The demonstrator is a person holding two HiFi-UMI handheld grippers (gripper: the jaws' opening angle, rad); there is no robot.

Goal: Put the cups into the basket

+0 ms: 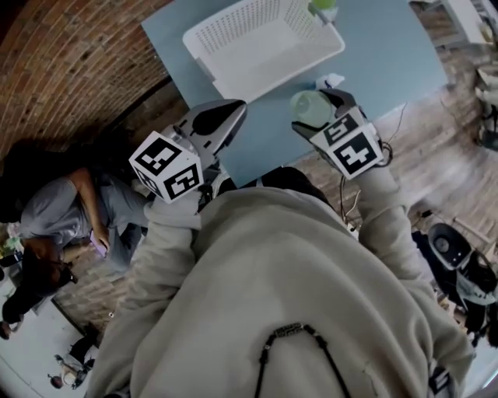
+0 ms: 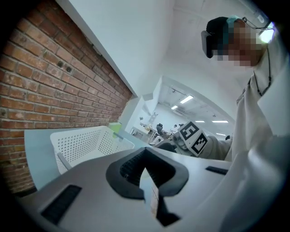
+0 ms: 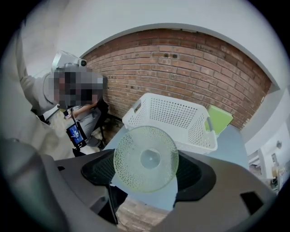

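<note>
My right gripper (image 1: 320,105) is shut on a translucent green cup (image 1: 310,109), held over the table's near edge just short of the white mesh basket (image 1: 233,54). In the right gripper view the cup's (image 3: 145,158) dotted base faces the camera between the dark pads (image 3: 97,170), with the basket (image 3: 172,118) beyond it. A second green cup (image 1: 323,8) stands at the basket's far right corner. My left gripper (image 1: 229,116) hangs near the basket's near left corner, its jaws together and nothing in them; it (image 2: 147,174) fills the lower half of its own view.
The blue-grey table (image 1: 389,54) ends just under both grippers, with wooden floor below. A small white scrap (image 1: 331,80) lies by the right gripper. A seated person (image 1: 70,206) is on the left by the brick wall (image 1: 70,70). Cables (image 1: 346,206) hang at the right.
</note>
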